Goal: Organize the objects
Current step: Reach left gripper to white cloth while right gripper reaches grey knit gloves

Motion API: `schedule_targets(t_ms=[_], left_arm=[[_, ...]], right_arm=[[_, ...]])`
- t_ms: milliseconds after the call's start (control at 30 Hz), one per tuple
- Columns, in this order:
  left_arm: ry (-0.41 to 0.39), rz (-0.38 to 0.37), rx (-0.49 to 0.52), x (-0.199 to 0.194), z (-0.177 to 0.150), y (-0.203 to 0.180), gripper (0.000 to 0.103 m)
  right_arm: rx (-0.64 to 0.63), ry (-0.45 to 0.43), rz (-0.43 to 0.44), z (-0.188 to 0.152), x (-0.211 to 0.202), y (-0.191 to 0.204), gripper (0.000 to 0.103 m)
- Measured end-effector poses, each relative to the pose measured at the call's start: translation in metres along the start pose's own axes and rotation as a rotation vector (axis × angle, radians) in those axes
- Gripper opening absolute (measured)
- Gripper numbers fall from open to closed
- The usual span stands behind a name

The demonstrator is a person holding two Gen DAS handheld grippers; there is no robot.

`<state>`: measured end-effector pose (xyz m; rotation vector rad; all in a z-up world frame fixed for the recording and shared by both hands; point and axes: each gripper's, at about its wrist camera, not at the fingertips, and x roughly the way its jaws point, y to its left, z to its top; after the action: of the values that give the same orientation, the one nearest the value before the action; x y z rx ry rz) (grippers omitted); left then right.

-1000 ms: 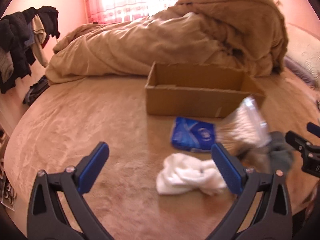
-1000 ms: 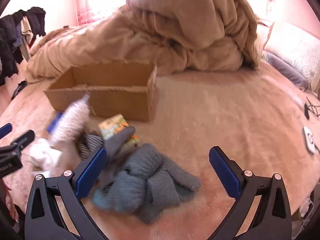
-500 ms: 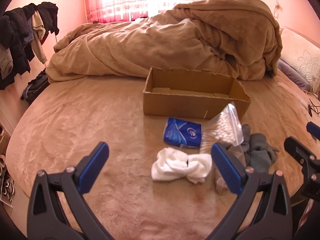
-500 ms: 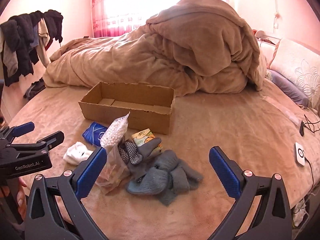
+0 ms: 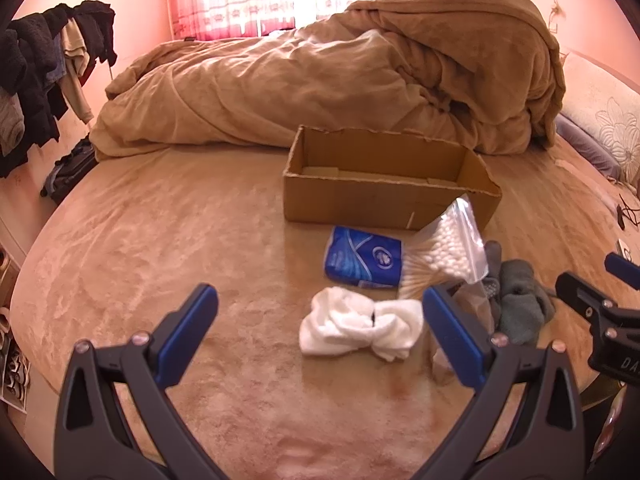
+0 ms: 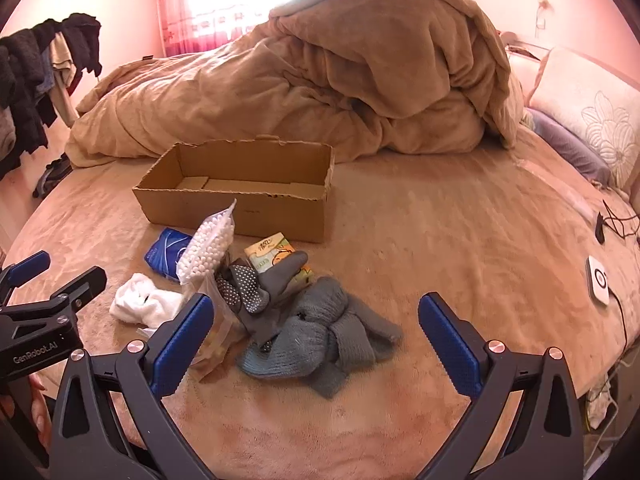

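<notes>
Left gripper held wide apart above white socks, right gripper spread wide over grey gloves, cardboard box set behind cotton-swab bag

Both wrist cameras hover low over the bed, facing the headboard-side duvet; both share the cardboard box, left view from further left.

A rumpled tan duvet is heaped on the bed. Left of the bed, dark clothes hang by the wall. Near the bed's right edge lie a white device and a pillow.
</notes>
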<state>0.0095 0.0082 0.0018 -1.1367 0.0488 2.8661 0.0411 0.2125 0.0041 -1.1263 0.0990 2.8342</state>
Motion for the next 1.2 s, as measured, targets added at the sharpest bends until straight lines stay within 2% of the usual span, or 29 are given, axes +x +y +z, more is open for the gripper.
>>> schedule_targets(t_ms=[1200], left_arm=[[0.017, -0.005, 0.019, 0.003, -0.006, -0.006, 0.103]], right_arm=[[-0.003, 0.022, -0.016, -0.004, 0.012, 0.009, 0.103]])
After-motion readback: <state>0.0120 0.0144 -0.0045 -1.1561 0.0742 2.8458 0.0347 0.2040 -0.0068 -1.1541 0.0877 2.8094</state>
